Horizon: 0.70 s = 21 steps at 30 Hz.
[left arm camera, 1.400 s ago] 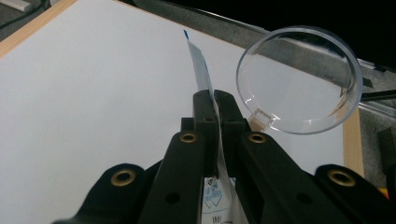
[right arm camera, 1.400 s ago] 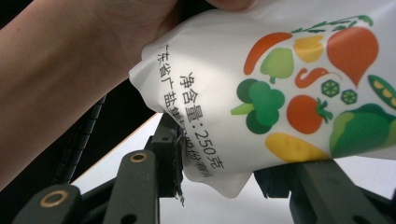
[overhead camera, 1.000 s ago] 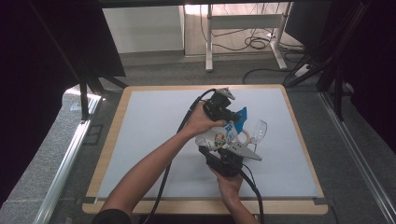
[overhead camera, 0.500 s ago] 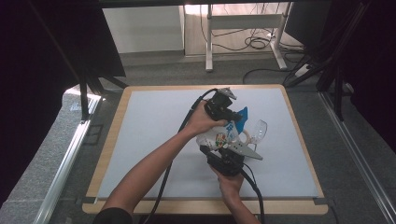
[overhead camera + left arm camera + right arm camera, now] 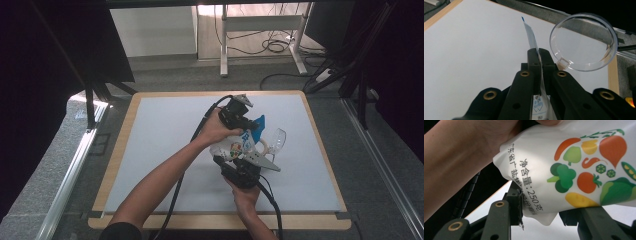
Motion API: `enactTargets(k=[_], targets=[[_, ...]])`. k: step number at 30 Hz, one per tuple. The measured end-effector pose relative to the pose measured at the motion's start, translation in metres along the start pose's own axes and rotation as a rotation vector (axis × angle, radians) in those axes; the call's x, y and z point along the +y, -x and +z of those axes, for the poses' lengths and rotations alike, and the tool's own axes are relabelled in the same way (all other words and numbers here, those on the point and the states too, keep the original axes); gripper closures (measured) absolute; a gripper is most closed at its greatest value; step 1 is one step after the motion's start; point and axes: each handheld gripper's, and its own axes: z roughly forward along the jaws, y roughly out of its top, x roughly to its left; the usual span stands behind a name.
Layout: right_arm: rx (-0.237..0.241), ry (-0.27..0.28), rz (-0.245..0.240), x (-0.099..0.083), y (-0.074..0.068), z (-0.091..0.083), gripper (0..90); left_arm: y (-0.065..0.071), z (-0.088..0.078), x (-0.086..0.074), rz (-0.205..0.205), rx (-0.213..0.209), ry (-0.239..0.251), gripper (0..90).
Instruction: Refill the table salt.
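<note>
A white pouch (image 5: 234, 146) printed with vegetables (image 5: 584, 170) is held above the white mat between both grippers. My left gripper (image 5: 248, 126) is shut on the pouch's thin blue-and-white top edge (image 5: 532, 37), which stands up between the pressed jaws (image 5: 539, 55). My right gripper (image 5: 237, 161) comes from below and is shut on the pouch's lower end (image 5: 541, 213), one jaw on each side of it. A clear round plastic dish (image 5: 276, 140) lies on the mat just right of the pouch; in the left gripper view the dish (image 5: 584, 41) sits beyond the jaws.
The white mat (image 5: 165, 135) covers a wood-edged table (image 5: 118, 150). Black cables trail from both grippers toward the near edge. Grey floor, a metal rail (image 5: 70, 175) at the left and desk legs (image 5: 225, 45) lie beyond the table.
</note>
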Motion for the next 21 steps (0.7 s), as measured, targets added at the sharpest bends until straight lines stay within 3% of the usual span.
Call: enactTargets(k=[21], targets=[[0.000, 0.008, 0.003, 0.0009, 0.0003, -0.0010, 59.9, 0.0005, -0.0001, 0.0020, 0.002, -0.001, -0.002, 89.7]])
